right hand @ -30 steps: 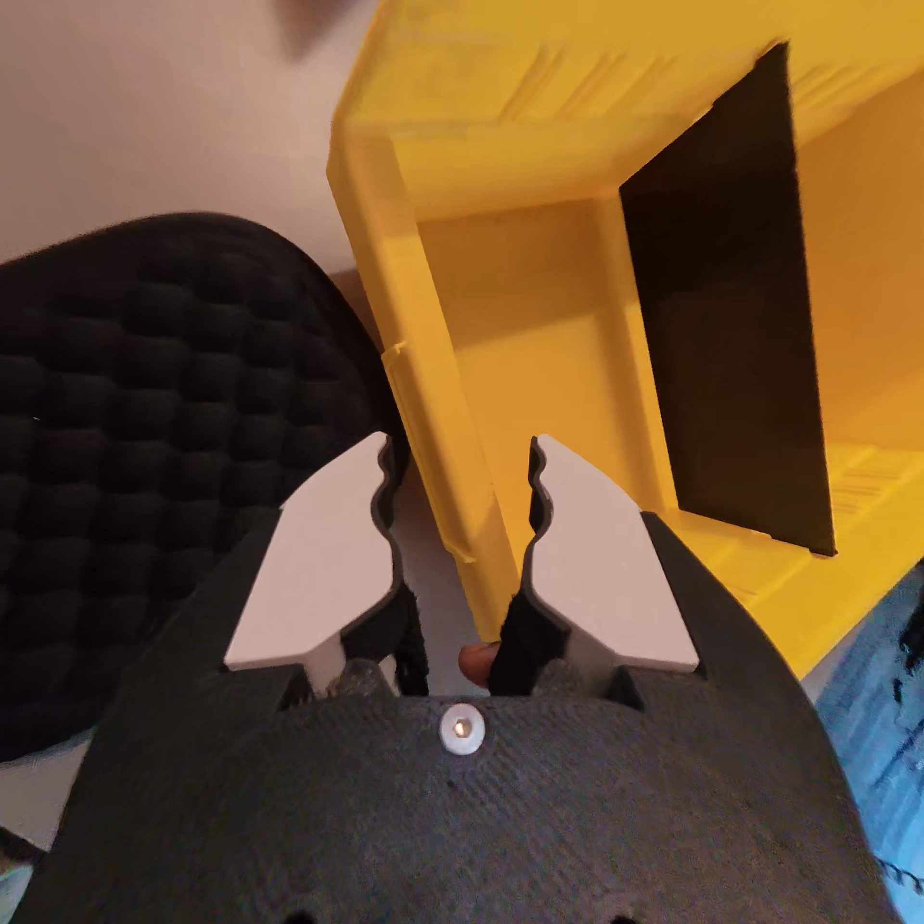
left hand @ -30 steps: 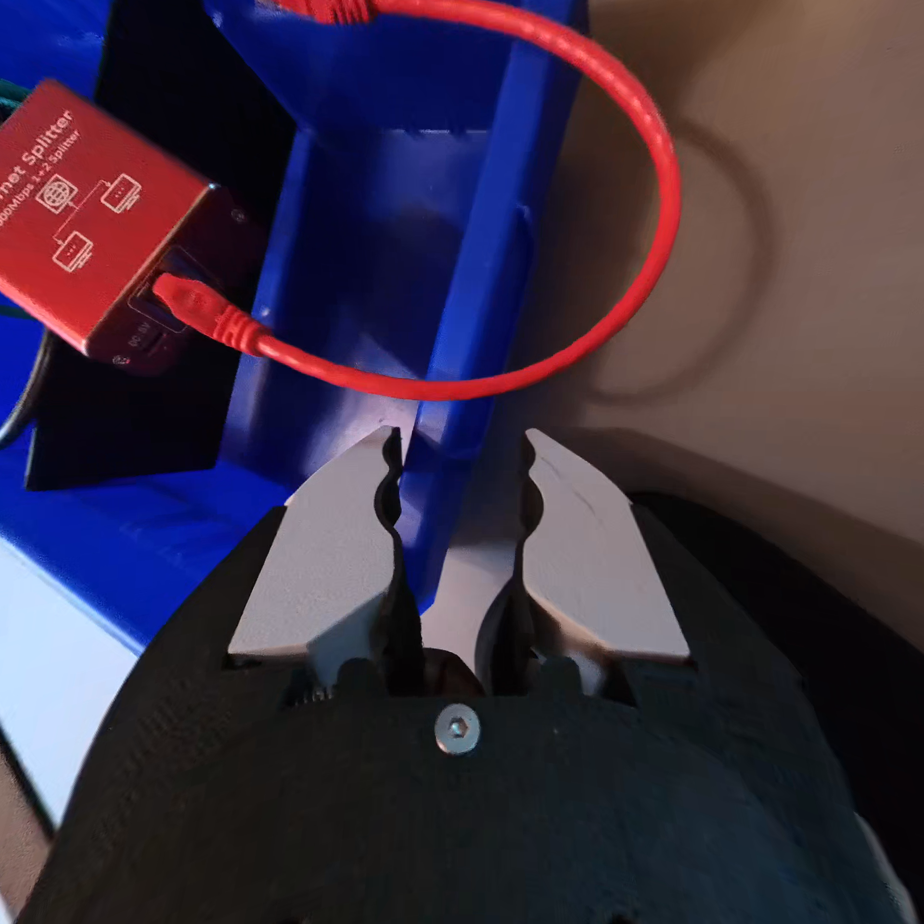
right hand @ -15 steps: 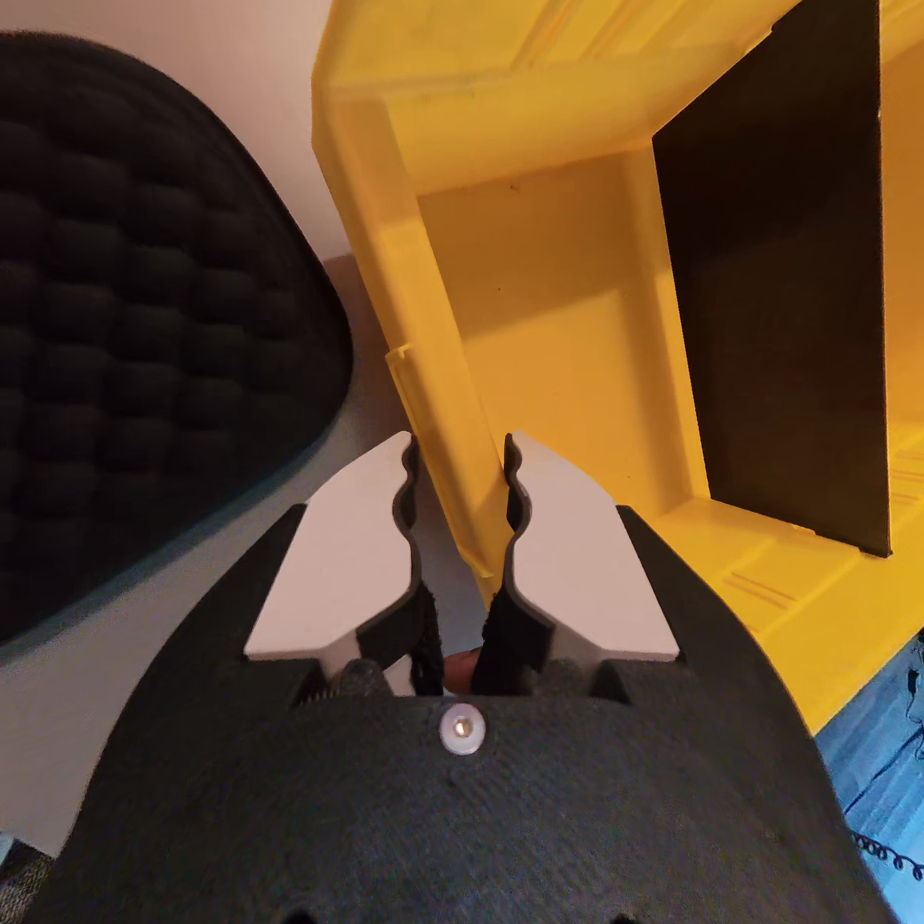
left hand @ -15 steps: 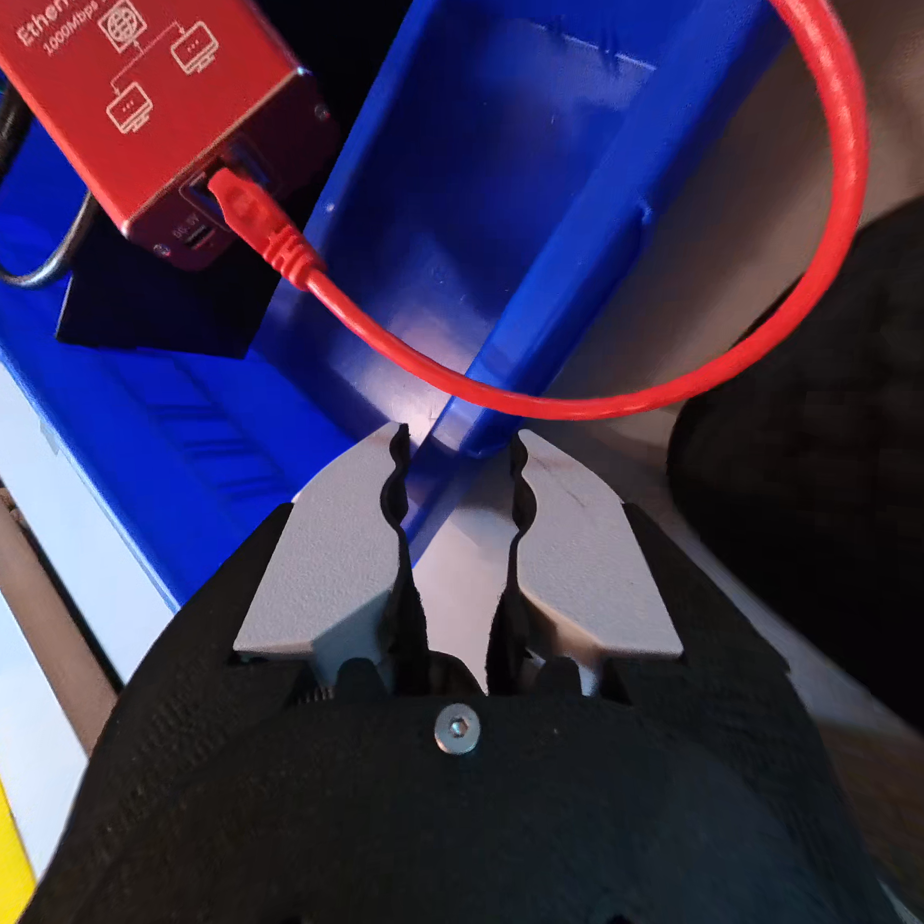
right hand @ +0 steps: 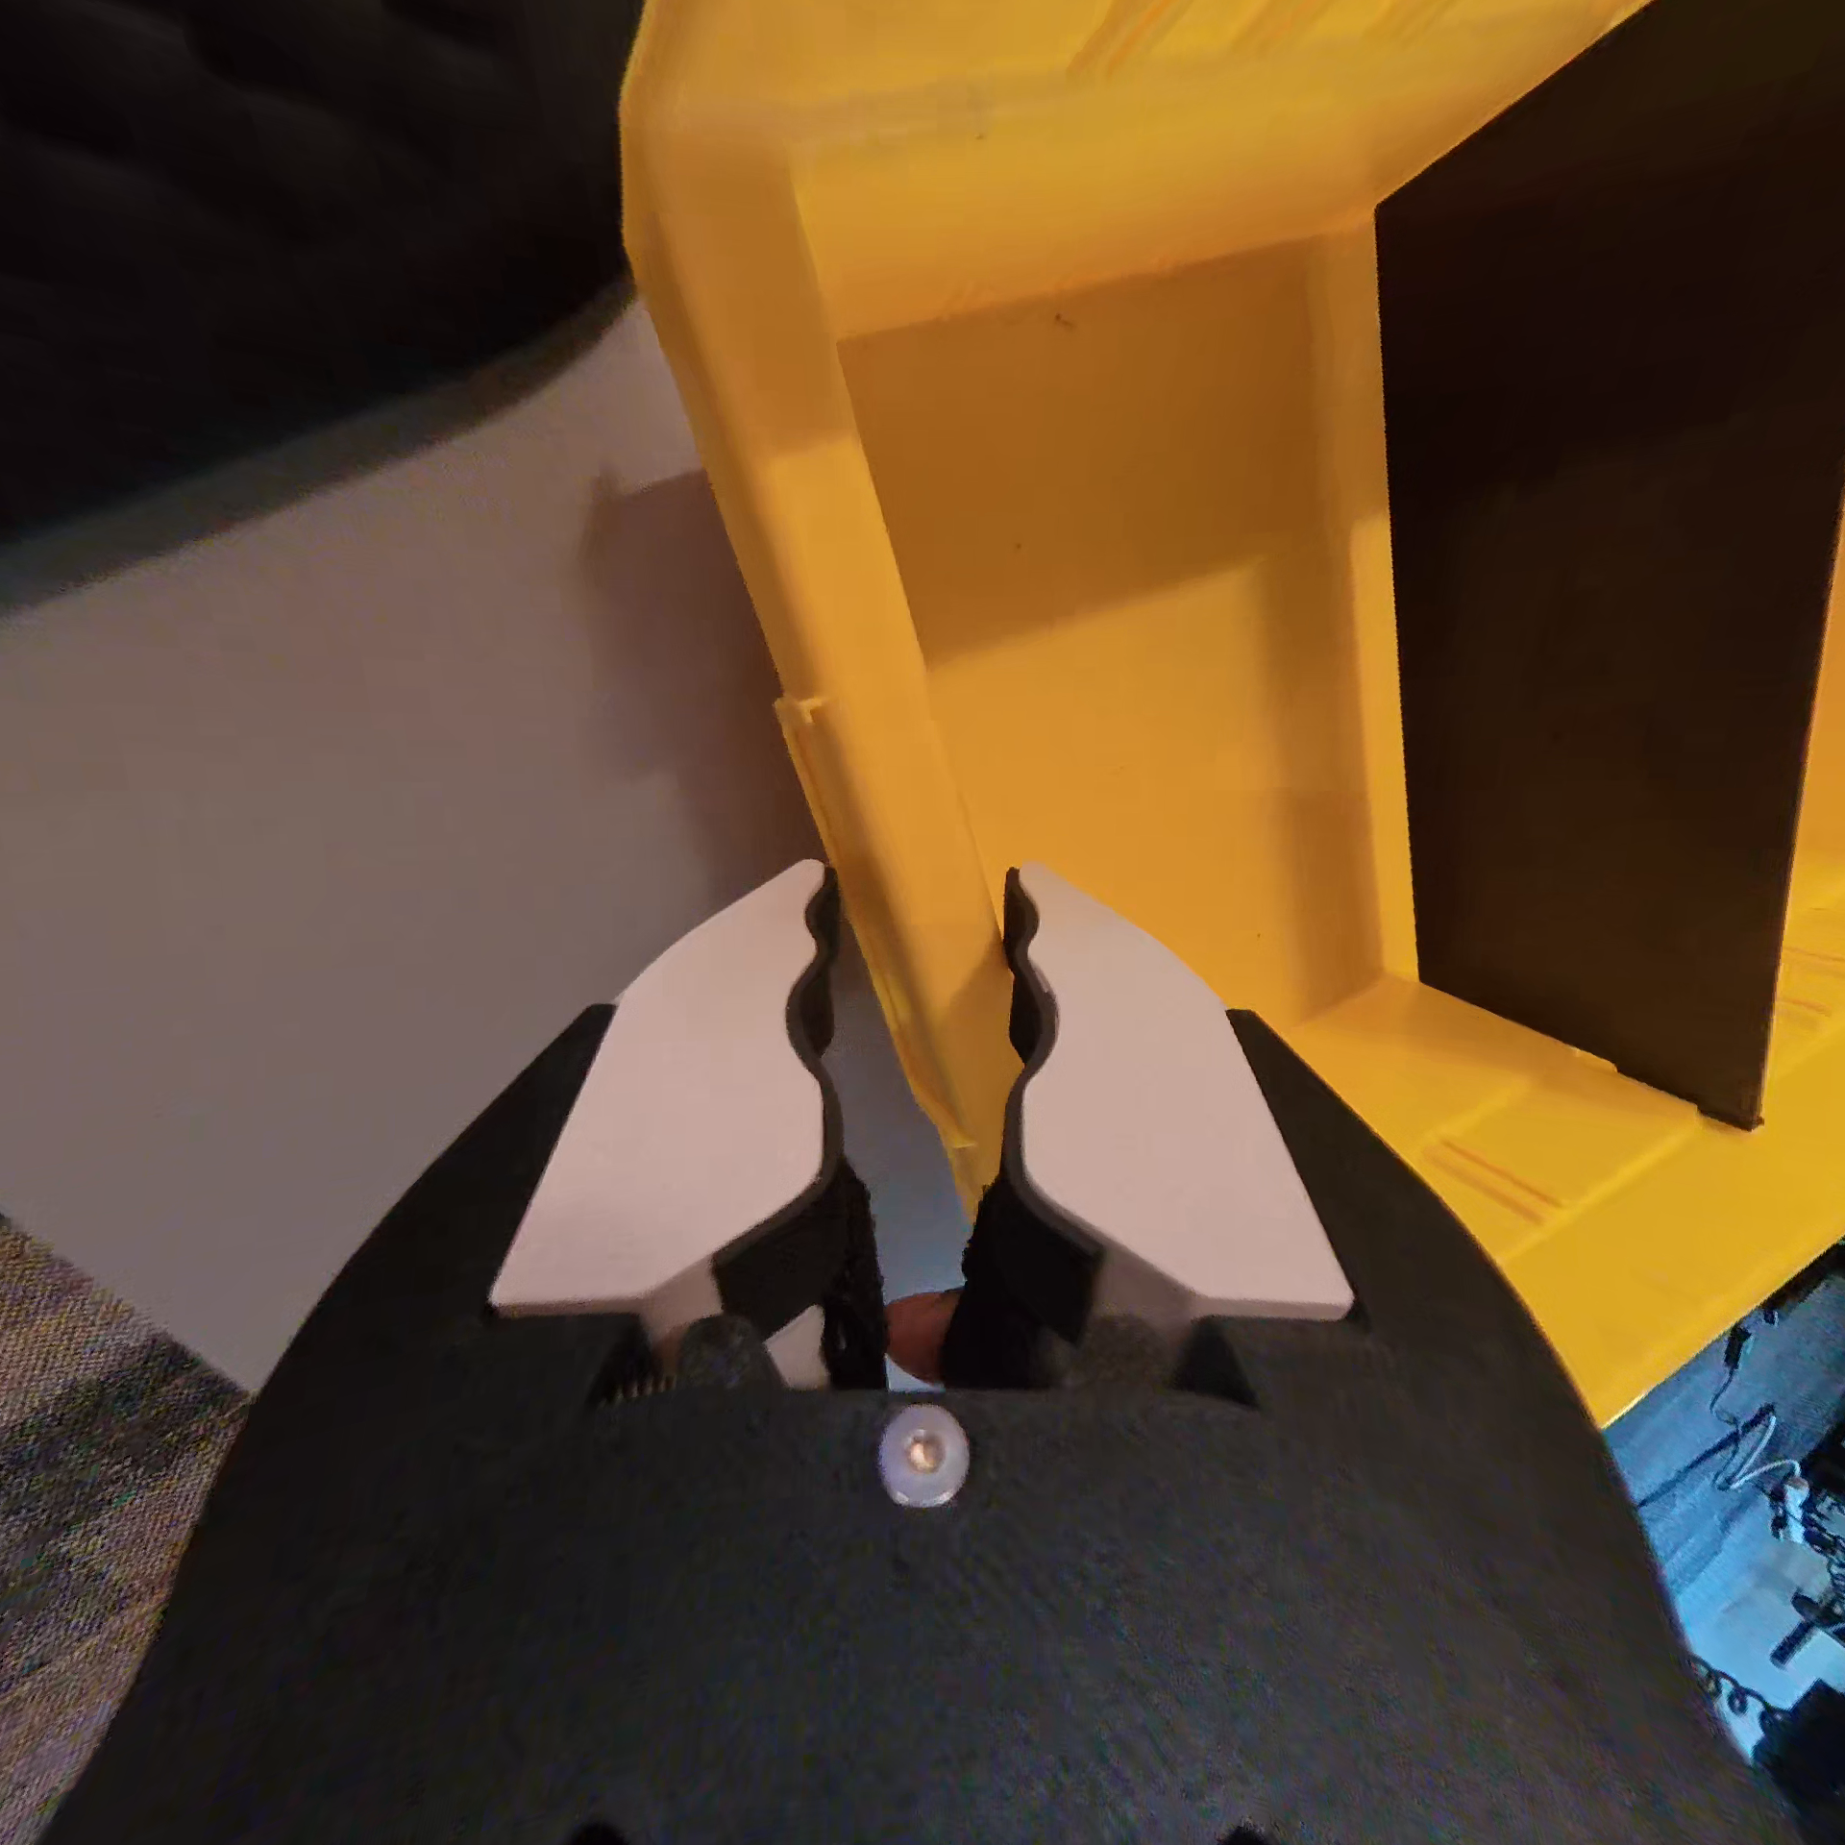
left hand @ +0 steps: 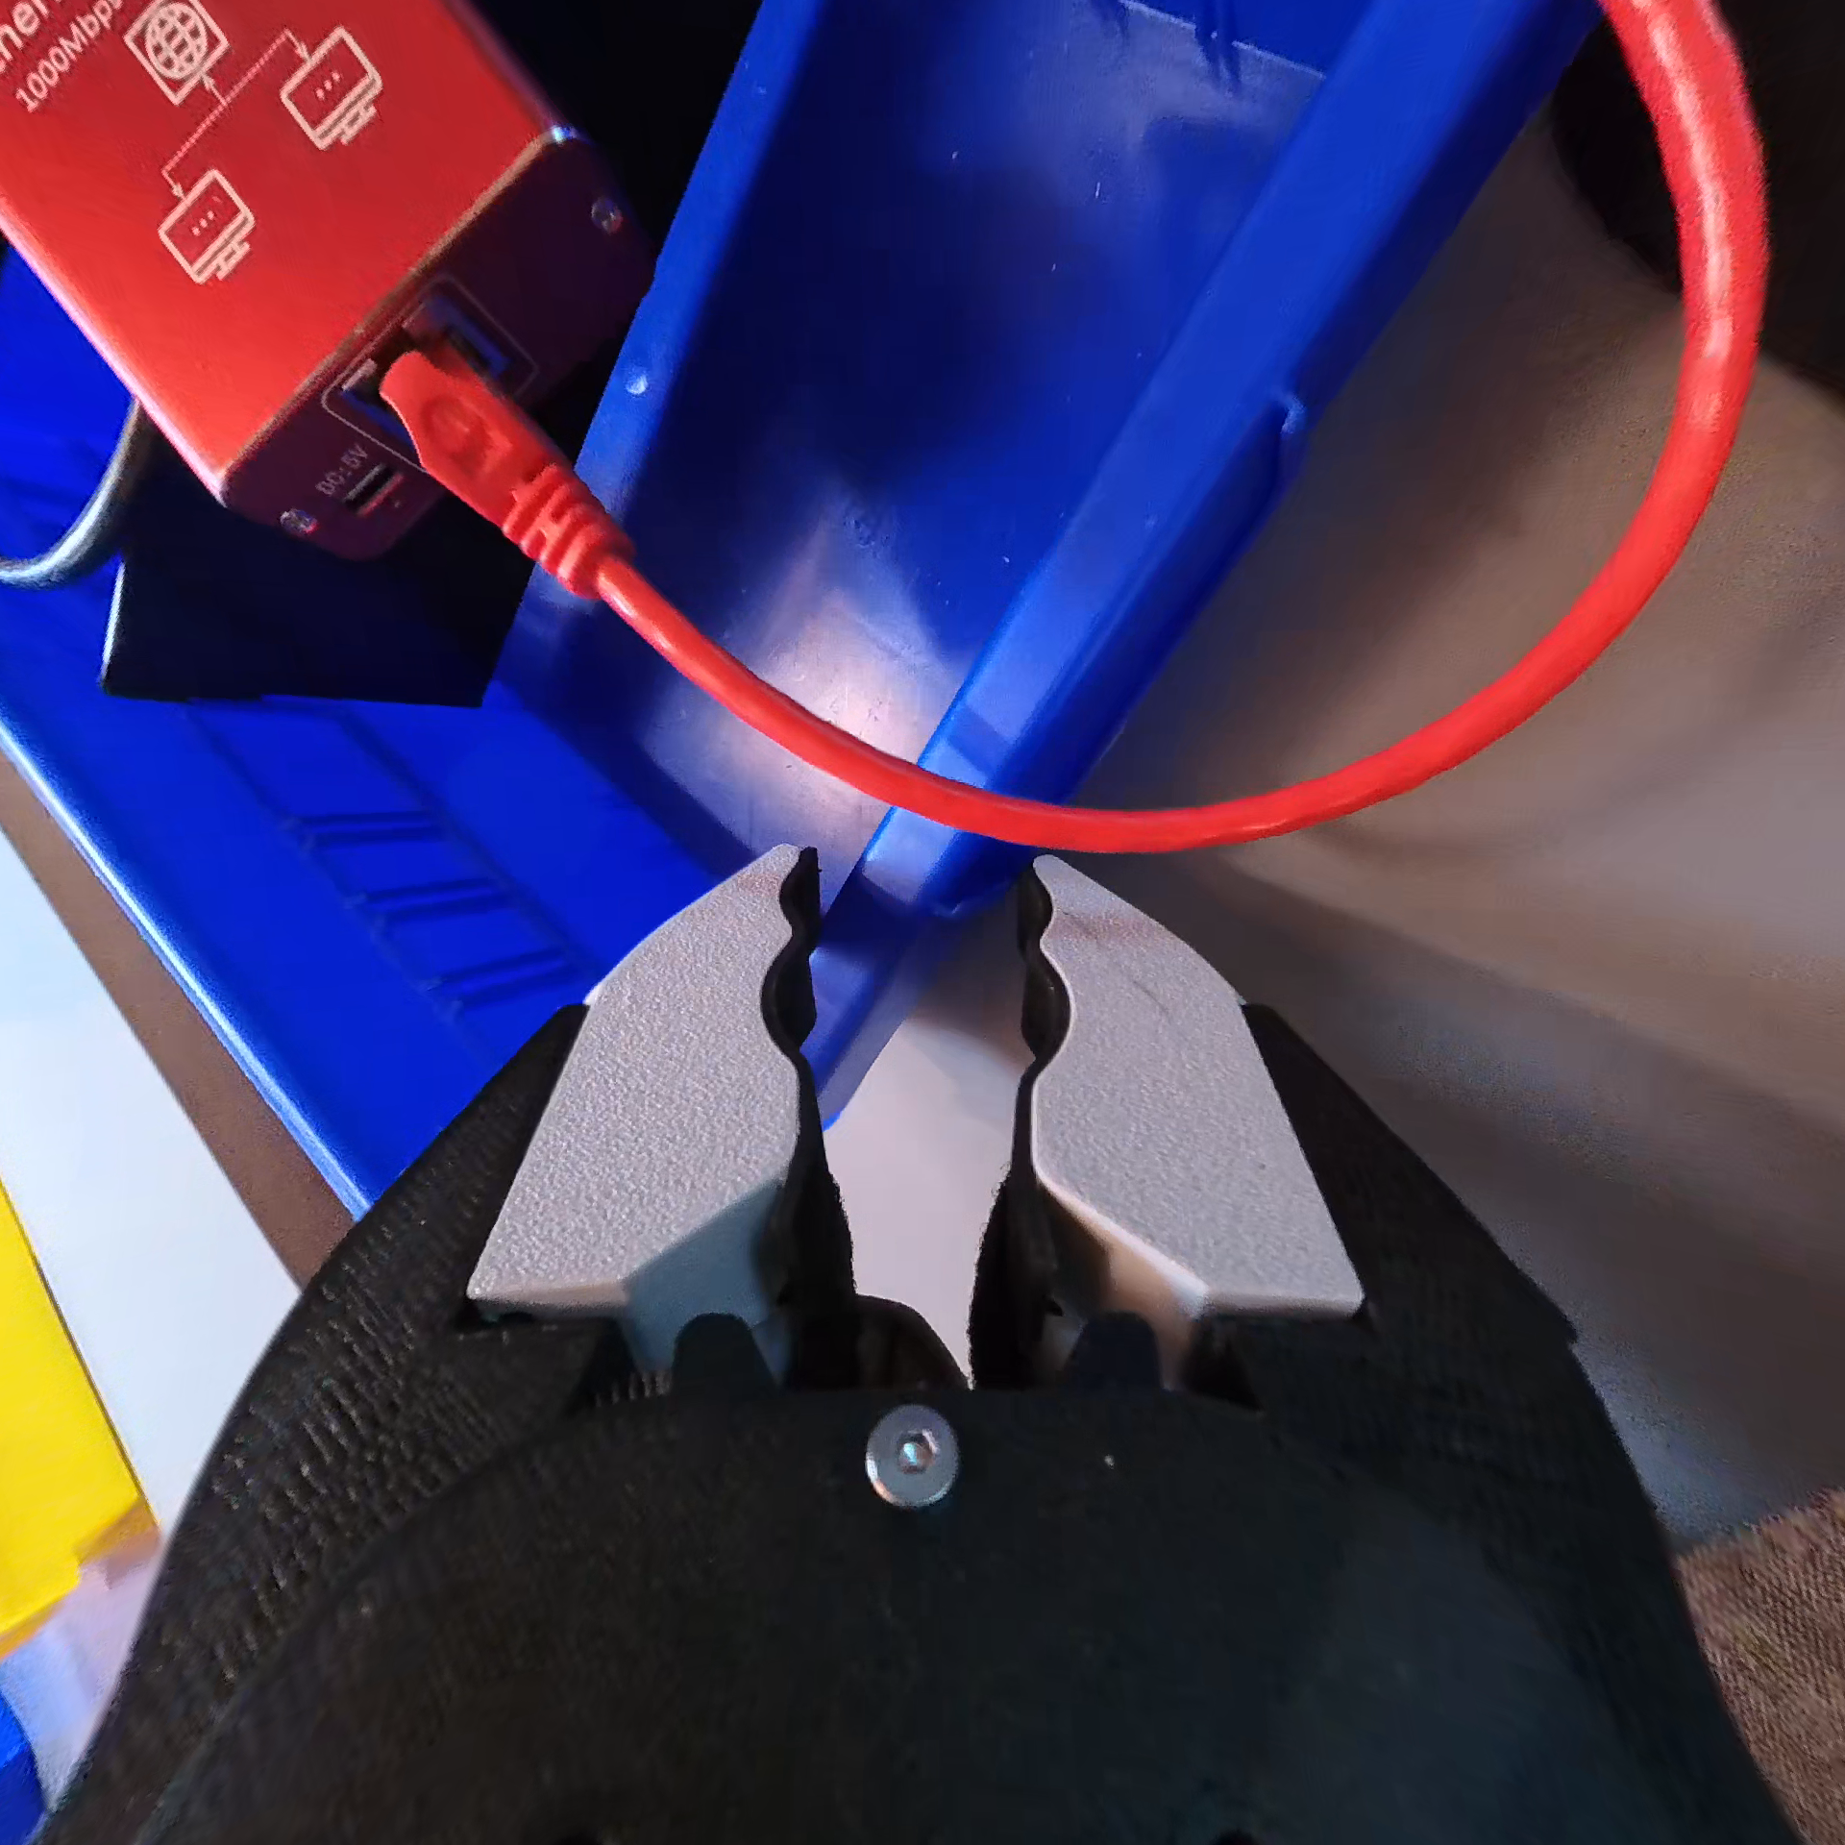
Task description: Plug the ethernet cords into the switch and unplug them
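Observation:
A red switch box (left hand: 250,230) lies in a blue bin (left hand: 948,349) at the upper left of the left wrist view. A red ethernet cord (left hand: 998,814) has its plug (left hand: 469,439) in a port of the switch and loops out over the bin's side wall to the right. My left gripper (left hand: 919,879) is shut on the near corner of that side wall. In the right wrist view, my right gripper (right hand: 919,889) is shut on the left side wall of an empty yellow bin (right hand: 1098,649).
A black divider panel (left hand: 300,639) stands in the blue bin under the switch, and another (right hand: 1597,599) stands in the yellow bin. A grey cable (left hand: 90,529) leaves the switch's far side. A black padded cushion (right hand: 250,200) lies left of the yellow bin on the white surface (right hand: 349,799). Carpet (right hand: 80,1398) shows below. The left gripper's tips are roughly 65 cm from the right gripper's.
Both grippers have narrowed onto the bin walls over the last second. Both views have swung, so the switch sits higher in the left view and the cushion farther up-left in the right view.

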`<state>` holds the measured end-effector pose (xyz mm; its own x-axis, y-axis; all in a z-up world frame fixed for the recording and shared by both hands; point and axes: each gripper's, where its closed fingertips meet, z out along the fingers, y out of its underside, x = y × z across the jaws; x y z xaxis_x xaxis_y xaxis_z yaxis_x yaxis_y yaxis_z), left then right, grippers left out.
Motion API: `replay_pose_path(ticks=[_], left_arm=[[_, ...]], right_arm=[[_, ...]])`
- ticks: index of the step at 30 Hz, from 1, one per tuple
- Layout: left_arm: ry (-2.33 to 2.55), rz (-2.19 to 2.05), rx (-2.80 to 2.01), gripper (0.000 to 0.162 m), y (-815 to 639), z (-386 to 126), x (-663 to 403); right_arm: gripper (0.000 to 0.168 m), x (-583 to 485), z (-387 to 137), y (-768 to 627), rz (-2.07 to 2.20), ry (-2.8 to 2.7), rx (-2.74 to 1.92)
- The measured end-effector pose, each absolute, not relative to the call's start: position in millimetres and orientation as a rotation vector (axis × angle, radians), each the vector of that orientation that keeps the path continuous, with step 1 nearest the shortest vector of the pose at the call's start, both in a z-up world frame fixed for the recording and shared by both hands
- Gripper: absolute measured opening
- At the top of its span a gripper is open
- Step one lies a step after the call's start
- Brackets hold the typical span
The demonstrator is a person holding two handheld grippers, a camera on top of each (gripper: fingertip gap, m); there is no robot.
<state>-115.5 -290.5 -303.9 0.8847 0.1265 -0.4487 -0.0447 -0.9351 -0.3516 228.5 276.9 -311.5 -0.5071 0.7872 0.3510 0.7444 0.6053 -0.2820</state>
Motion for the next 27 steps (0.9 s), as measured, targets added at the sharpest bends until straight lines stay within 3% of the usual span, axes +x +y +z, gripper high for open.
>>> replay_pose_path(ticks=[21, 25, 27], left_arm=[[0.029, 0.78, -2.761, 0.04, -405.2, -303.7, -111.2], [-0.235, 0.527, -2.657, 0.084, -395.7, -298.9, -91.2], [-0.315, 0.483, -2.556, 0.093, -392.0, -282.6, -85.4]], right_arm=[[0.032, 291.1, -311.7, 287.3, 0.088, -2.359, -1.149], [0.047, 291.1, -304.3, 278.1, 0.158, -2.316, -1.194], [0.054, 285.2, -288.2, 267.9, 0.279, -2.227, -1.206]])
